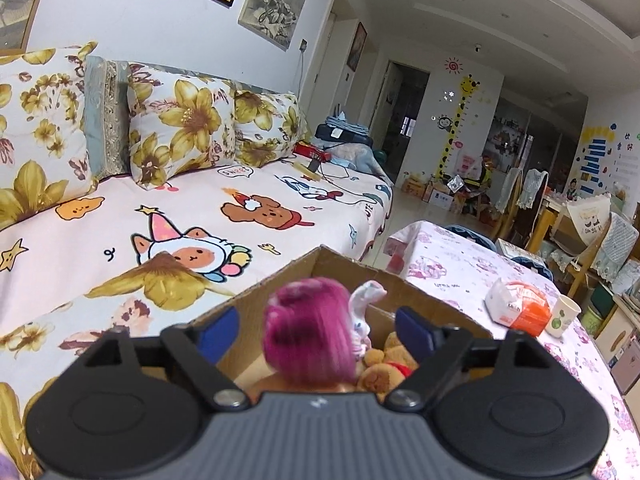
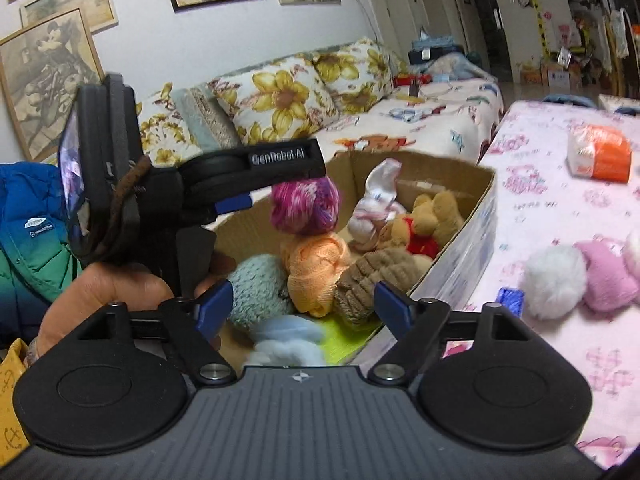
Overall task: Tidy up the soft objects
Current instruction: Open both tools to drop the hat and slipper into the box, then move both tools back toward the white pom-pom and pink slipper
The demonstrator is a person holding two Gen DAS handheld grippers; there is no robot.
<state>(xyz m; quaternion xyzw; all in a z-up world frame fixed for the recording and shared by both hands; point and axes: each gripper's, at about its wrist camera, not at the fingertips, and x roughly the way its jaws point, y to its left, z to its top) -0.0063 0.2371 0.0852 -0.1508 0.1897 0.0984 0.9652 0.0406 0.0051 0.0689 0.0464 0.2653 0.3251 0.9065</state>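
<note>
The left gripper [image 1: 316, 330] has its 2 blue fingers [image 1: 219, 330] spread wide, and the magenta yarn ball [image 1: 310, 330] sits between them without either pad pressing on it. From the left wrist view only the ball, a pale striped sock [image 1: 366, 300] and a bit of the bear plush [image 1: 384, 364] just beyond the right finger can be made out inside the cardboard box [image 1: 320, 260]. The right wrist view shows far more of the box [image 2: 472, 216]: the right gripper [image 2: 304, 306] is open and empty, and ahead of its fingers lie a peach yarn ball [image 2: 318, 268], a teal fluffy ball [image 2: 256, 288], a brown corduroy piece [image 2: 380, 272] and pale blue fluff [image 2: 288, 340]. It also shows the left gripper [image 2: 236, 200] from the side beside the magenta ball [image 2: 304, 206], and, past the right finger on the pink tablecloth [image 2: 560, 208], a white pompom [image 2: 554, 282] touching a pink plush [image 2: 608, 276].
</note>
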